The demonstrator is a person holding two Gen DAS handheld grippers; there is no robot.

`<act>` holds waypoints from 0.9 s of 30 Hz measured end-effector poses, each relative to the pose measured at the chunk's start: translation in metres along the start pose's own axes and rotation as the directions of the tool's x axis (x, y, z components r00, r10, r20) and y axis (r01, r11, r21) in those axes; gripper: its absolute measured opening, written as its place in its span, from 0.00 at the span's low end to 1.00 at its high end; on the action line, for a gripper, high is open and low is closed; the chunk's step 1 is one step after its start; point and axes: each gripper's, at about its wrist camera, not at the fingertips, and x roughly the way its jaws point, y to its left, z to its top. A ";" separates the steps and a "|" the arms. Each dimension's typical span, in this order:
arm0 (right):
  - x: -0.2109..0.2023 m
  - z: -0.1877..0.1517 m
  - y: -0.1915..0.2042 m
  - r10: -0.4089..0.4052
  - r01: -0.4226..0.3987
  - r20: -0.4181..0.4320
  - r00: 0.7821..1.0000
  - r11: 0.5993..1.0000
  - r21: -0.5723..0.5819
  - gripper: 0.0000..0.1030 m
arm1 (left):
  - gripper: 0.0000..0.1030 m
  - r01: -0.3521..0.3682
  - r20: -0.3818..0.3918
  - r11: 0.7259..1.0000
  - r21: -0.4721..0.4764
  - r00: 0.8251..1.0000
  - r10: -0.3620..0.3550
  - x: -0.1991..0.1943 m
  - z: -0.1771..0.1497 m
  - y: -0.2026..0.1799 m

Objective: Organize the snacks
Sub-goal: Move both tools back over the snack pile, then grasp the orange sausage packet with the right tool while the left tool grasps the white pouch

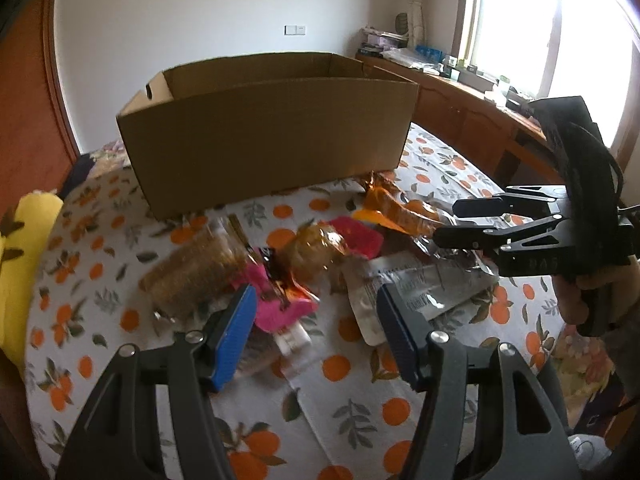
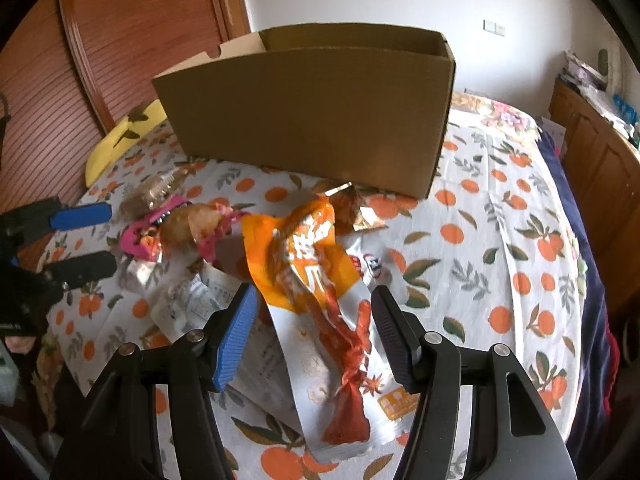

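Observation:
An open cardboard box (image 1: 264,136) (image 2: 312,120) stands at the far side of the orange-print cloth (image 1: 360,412). Loose snacks lie in front of it. My left gripper (image 1: 316,320) is open just above a pink packet (image 1: 280,308) (image 2: 140,236), beside a clear bag of brown biscuits (image 1: 196,272) and a silver pouch (image 1: 408,292). My right gripper (image 2: 314,308) is open over an orange-and-white snack packet (image 2: 308,256) (image 1: 396,208); its pads do not press on the packet. Each gripper shows in the other's view: the right gripper (image 1: 448,222) and the left gripper (image 2: 110,238).
A yellow cushion (image 1: 24,264) (image 2: 120,136) lies at the cloth's left edge. A wooden sideboard (image 1: 460,100) with clutter runs under the window on the right. A slatted wooden door (image 2: 120,40) stands behind on the left. A hand (image 1: 576,296) grips the right tool.

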 end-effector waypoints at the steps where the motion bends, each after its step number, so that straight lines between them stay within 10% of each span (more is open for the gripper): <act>1: 0.001 -0.001 -0.001 0.000 0.000 -0.004 1.000 1.000 0.001 0.59 | 0.60 0.004 0.001 1.000 -0.007 1.000 -0.004 0.001 -0.001 0.000; 16: 0.014 -0.007 -0.010 0.015 -0.015 -0.047 0.999 1.000 0.000 0.60 | 0.58 0.031 -0.032 0.999 0.011 0.999 -0.031 0.014 -0.011 -0.021; 20: 0.011 -0.009 -0.015 -0.009 0.009 -0.049 0.999 1.000 -0.004 0.36 | 0.58 0.037 -0.031 0.999 0.031 0.999 -0.036 0.018 -0.006 -0.029; 27: -0.009 -0.016 -0.024 0.004 -0.004 -0.006 1.000 1.000 0.017 0.29 | 0.59 0.062 -0.016 0.990 0.130 0.998 -0.061 0.026 0.004 -0.052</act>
